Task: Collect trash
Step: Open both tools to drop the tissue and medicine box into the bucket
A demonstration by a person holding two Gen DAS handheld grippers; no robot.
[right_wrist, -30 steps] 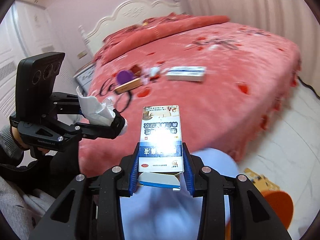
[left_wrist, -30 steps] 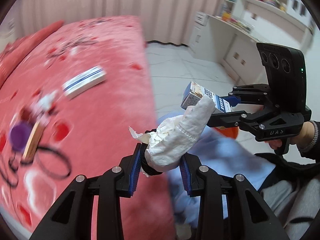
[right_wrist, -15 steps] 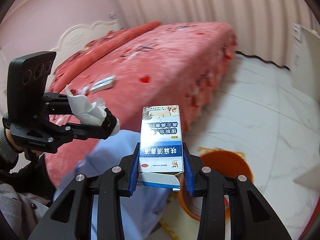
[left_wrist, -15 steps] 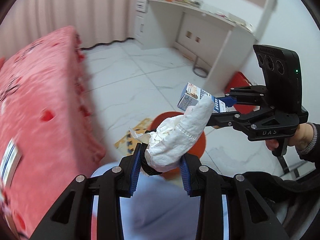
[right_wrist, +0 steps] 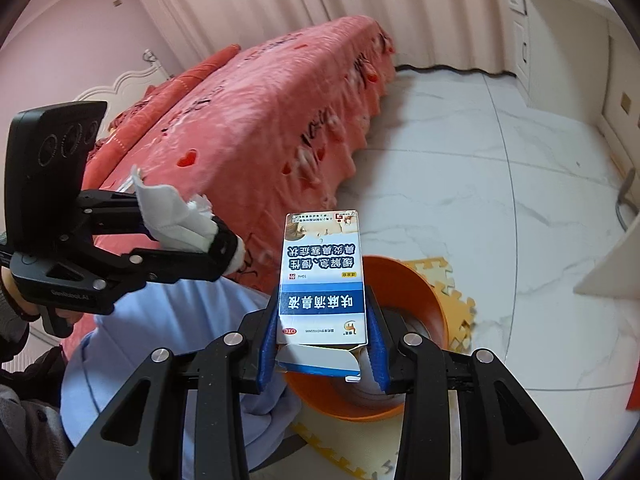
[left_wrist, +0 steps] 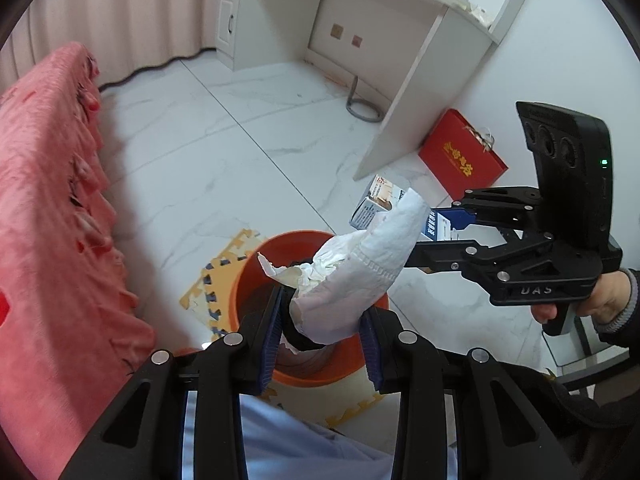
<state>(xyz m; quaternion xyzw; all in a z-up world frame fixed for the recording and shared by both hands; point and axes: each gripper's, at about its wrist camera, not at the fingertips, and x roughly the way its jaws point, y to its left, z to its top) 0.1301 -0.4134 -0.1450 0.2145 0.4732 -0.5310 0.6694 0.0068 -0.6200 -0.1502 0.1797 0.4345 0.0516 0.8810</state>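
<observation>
Both views have swung off the bed since the earlier frames and now look down at the orange bin [left_wrist: 256, 276], which sits nearer beneath the held trash. Left hand-held gripper [left_wrist: 320, 330] is closed on a crumpled white tissue [left_wrist: 352, 276], which juts up and right from between the blue pads, over the bin's mouth. Right hand-held gripper [right_wrist: 322, 346] is closed on a blue-and-white medicine box [right_wrist: 322, 276], upright with its near flap open, directly above the bin [right_wrist: 416, 292]. In the left view the box [left_wrist: 378, 204] shows just behind the tissue tip. Bin stands on a yellow foam mat [right_wrist: 452, 280] on the white marble floor [right_wrist: 500, 184], just beside the red bed [right_wrist: 256, 136]. A red gift box [left_wrist: 460, 156] leans by the white desk [left_wrist: 424, 72].
</observation>
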